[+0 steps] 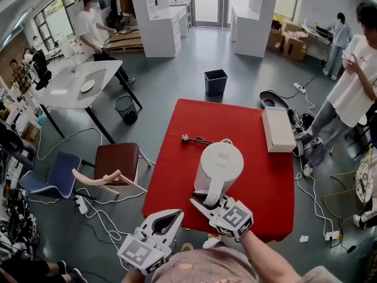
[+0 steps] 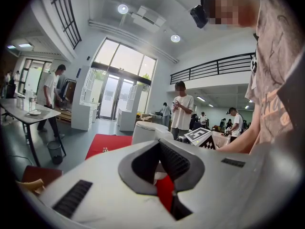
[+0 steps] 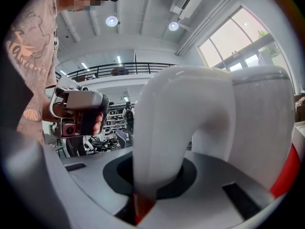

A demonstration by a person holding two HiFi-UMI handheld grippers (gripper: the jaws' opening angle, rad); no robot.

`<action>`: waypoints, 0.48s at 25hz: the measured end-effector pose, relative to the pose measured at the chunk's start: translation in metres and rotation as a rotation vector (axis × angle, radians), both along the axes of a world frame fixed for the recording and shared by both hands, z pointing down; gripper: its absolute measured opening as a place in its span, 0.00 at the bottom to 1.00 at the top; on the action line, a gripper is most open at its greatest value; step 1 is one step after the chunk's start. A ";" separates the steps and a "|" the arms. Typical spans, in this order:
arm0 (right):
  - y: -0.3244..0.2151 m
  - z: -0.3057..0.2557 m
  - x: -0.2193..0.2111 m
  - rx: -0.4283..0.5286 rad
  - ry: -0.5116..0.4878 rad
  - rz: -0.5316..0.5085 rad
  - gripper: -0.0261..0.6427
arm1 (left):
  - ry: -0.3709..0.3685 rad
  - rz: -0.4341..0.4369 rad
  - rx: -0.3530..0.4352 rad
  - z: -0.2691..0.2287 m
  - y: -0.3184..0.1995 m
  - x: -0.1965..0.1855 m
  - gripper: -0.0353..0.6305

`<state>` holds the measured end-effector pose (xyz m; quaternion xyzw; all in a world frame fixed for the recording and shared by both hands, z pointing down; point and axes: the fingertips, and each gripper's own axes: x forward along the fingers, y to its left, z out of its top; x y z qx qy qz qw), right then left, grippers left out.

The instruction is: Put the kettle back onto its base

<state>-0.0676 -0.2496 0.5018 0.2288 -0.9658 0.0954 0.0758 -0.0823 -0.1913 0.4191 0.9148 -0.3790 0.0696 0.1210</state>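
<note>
1. The kettle (image 1: 218, 165) stands upright on the red desk (image 1: 171, 181), toward its near edge; I cannot see its base.
2. My right claw (image 1: 203, 200) grasps the handle (image 3: 162, 142); I should hold it level.
3. My left claw (image 1: 177, 215) is closed and empty.

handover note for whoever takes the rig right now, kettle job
Right claw: shut on the handle of the white kettle.
Left claw: closed, empty, at the near edge of the red table.
Kettle: upright over the table; its power cord lies behind it. The base does not show.
Done: kettle gripped.
Left: check that it sits on the base, then let go.
</note>
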 end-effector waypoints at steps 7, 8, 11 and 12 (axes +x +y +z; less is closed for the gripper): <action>0.011 0.001 -0.005 0.017 0.014 -0.009 0.13 | -0.002 -0.001 0.028 0.001 0.003 -0.003 0.06; 0.012 -0.001 -0.007 0.018 0.013 -0.011 0.13 | -0.003 -0.002 0.025 0.000 0.003 -0.004 0.06; 0.015 -0.001 -0.008 0.023 0.015 -0.013 0.13 | -0.005 -0.006 0.024 0.000 0.003 -0.006 0.06; 0.017 0.000 -0.008 0.027 0.017 -0.012 0.13 | -0.004 -0.007 0.024 0.001 0.003 -0.005 0.06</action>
